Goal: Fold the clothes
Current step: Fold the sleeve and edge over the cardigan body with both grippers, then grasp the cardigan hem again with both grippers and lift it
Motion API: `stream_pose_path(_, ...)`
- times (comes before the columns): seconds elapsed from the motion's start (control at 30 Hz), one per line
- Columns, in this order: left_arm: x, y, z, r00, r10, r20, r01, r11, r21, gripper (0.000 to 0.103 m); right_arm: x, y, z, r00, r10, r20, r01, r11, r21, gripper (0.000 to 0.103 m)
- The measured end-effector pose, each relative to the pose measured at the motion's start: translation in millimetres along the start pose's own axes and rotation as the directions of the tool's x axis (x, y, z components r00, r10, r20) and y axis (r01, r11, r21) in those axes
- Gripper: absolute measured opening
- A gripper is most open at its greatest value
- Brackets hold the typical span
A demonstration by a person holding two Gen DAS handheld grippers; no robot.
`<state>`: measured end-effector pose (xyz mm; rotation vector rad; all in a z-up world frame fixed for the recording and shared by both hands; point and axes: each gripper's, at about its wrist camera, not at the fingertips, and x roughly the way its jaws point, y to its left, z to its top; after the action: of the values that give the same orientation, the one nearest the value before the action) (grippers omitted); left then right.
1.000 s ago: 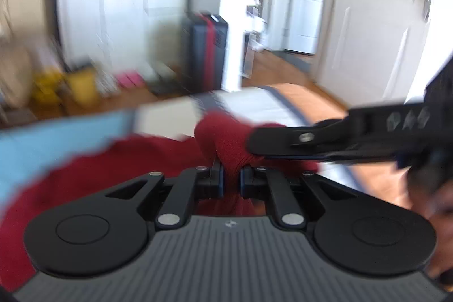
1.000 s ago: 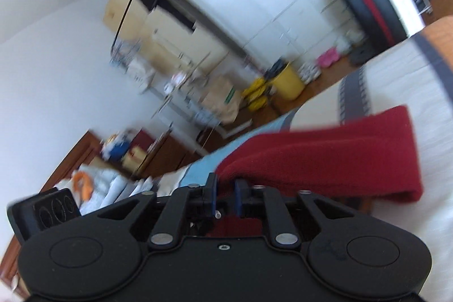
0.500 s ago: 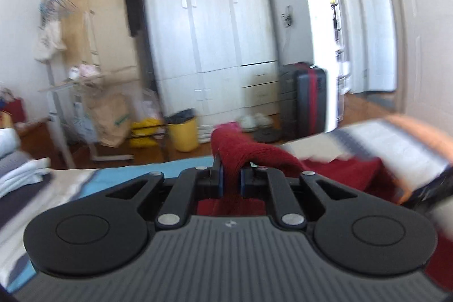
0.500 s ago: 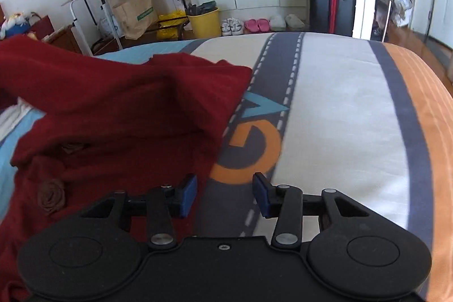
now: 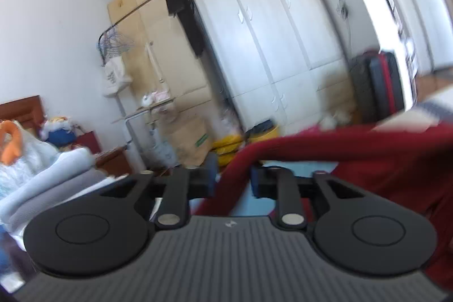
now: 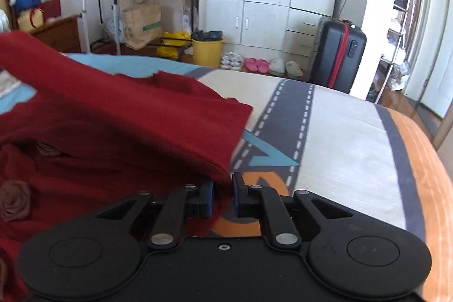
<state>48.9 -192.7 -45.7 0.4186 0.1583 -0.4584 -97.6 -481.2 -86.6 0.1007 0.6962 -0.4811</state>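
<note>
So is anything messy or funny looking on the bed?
Yes: the red sweater lies rumpled on the road-print bedspread, one sleeve flopped across its body, not flat. Nothing looks torn or spilled.

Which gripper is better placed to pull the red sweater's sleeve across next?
Right. The right gripper is closing on the sleeve's cuff edge, low over the bed. The left gripper is opening, letting its fabric go.

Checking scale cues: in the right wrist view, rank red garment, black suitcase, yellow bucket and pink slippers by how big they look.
1. red garment, nearest the camera, so flattered
2. black suitcase
3. yellow bucket
4. pink slippers
</note>
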Motion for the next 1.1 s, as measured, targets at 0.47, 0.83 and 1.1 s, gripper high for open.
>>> stream_pose_path(0.47,31,75,-50,0.751,-0.361,-0.553,0.053,0.868,-0.494,0.048,-20,2,12,0.992,0.048,-0.118,-0.034,0.992,0.118,0.016)
stream_pose_path(0.83,-15,51,-76,0.496,-0.714,-0.494,0.27,0.667,-0.694,0.075,-105,-6,4,0.921,0.319,-0.225,-0.264,0.934,0.242,0.06)
stream_pose_path(1.1,-53,26,-83,0.305,-0.862,-0.405,0.442,0.505,-0.741,0.077,-102,-31,-30,0.848,0.399,-0.349,-0.279,0.896,0.345,0.061)
